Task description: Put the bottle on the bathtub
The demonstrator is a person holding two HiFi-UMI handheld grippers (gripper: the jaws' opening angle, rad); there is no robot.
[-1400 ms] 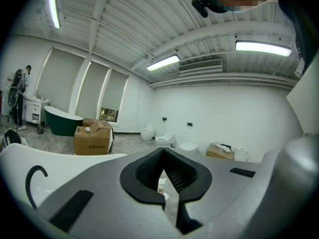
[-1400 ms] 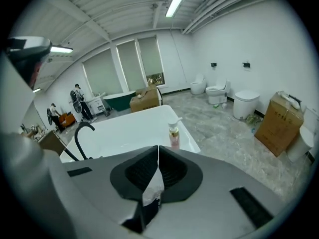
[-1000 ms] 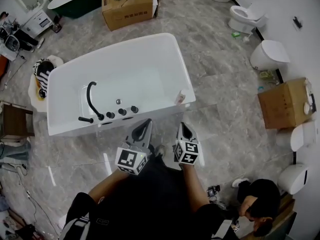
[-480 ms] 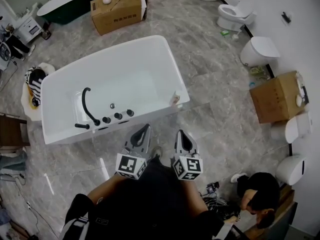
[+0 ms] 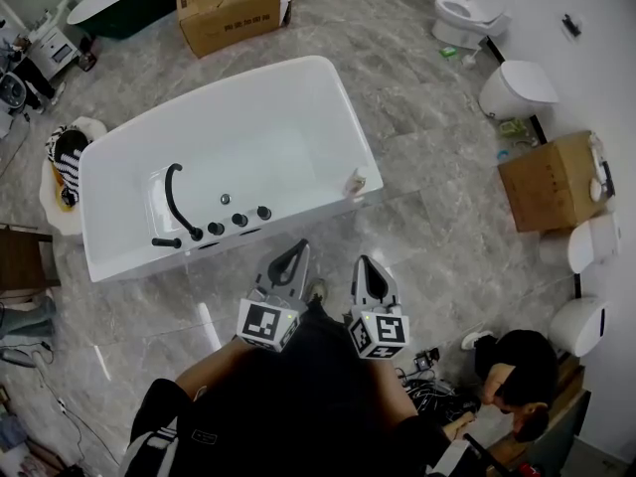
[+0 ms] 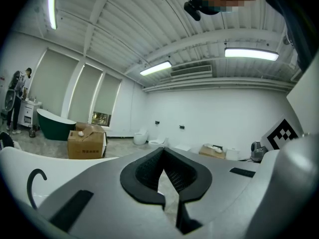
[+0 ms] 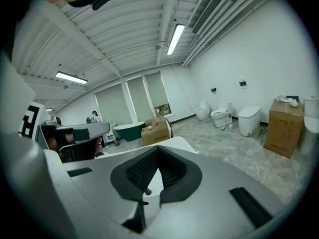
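Jaws clenched tip to tip on both tools, nothing between them. Left gripper (image 5: 295, 250) and right gripper (image 5: 364, 264) were held side by side close to the person, both pointing toward the near wall of the white rectangular bathtub (image 5: 278, 137); neither touched it. Small pale bottle (image 5: 356, 183) sat on the tub's near right corner rim, apart from both grippers. Curved black faucet (image 5: 177, 195) was mounted at the near left of the tub, with a row of black knobs (image 5: 238, 220) just to its right. Brown cardboard box (image 5: 231, 6) lay on the grey marble floor (image 5: 437, 227) beyond the tub's far side. White toilets (image 5: 467, 18) lined the far right wall.
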